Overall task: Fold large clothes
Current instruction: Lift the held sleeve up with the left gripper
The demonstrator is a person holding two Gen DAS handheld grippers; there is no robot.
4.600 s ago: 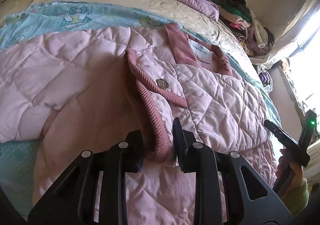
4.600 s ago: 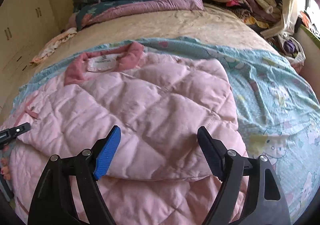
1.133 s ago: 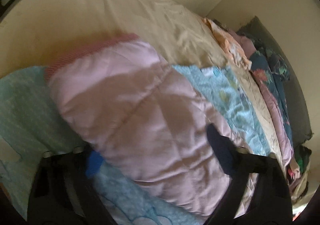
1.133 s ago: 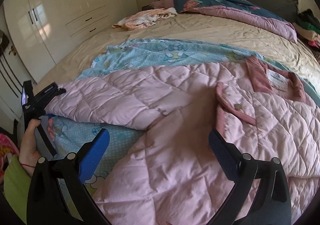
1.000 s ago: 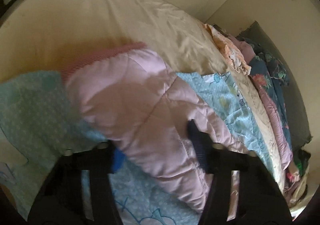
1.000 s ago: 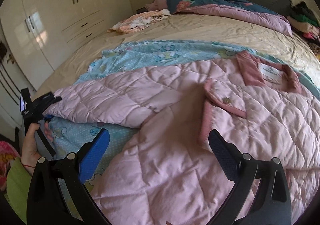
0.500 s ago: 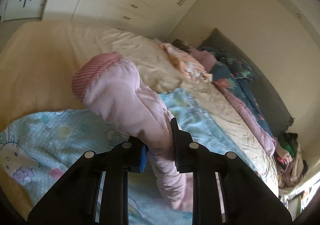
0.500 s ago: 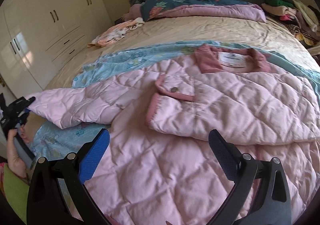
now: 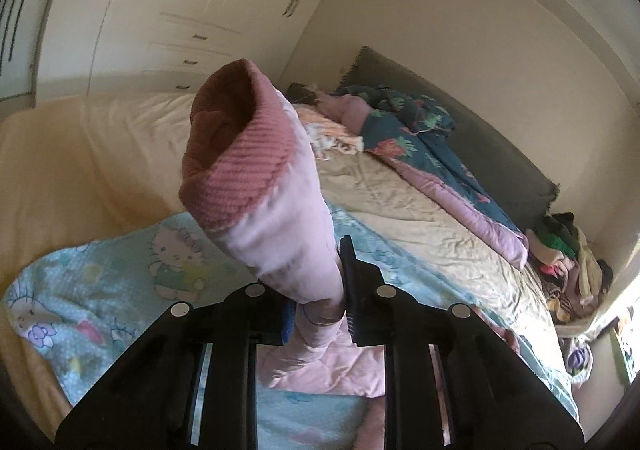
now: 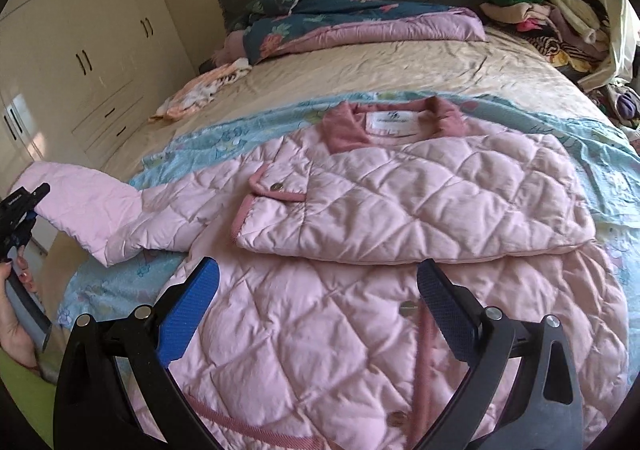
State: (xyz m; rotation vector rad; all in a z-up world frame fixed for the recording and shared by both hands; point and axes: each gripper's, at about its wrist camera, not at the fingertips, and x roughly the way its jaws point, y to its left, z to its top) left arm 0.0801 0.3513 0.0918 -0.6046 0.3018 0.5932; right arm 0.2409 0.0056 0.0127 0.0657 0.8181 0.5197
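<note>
The left gripper (image 9: 318,314) is clamped nearly closed on the free sleeve (image 9: 280,226) of the pink quilted jacket (image 10: 360,310), just behind the ribbed cuff (image 9: 236,166). The sleeve is raised clear of the bed, cuff end up, which in all likelihood prepares it to be carried across the jacket body (the other sleeve (image 10: 420,206) already lies folded over the chest).

The right gripper (image 10: 316,302) hangs over the lower front of the jacket with its jaws wide apart and nothing between them; it is placed to pin or take the hem when required.

The jacket lies front up, collar (image 10: 400,118) toward the headboard, on a light blue cartoon-print sheet (image 9: 120,270) spread over a beige bedspread (image 10: 380,66). A dark floral quilt (image 10: 340,22) is bunched at the head of the bed, loose clothes (image 10: 540,10) are heaped at the far corner, and cream wardrobe doors (image 10: 80,50) line the side wall.
</note>
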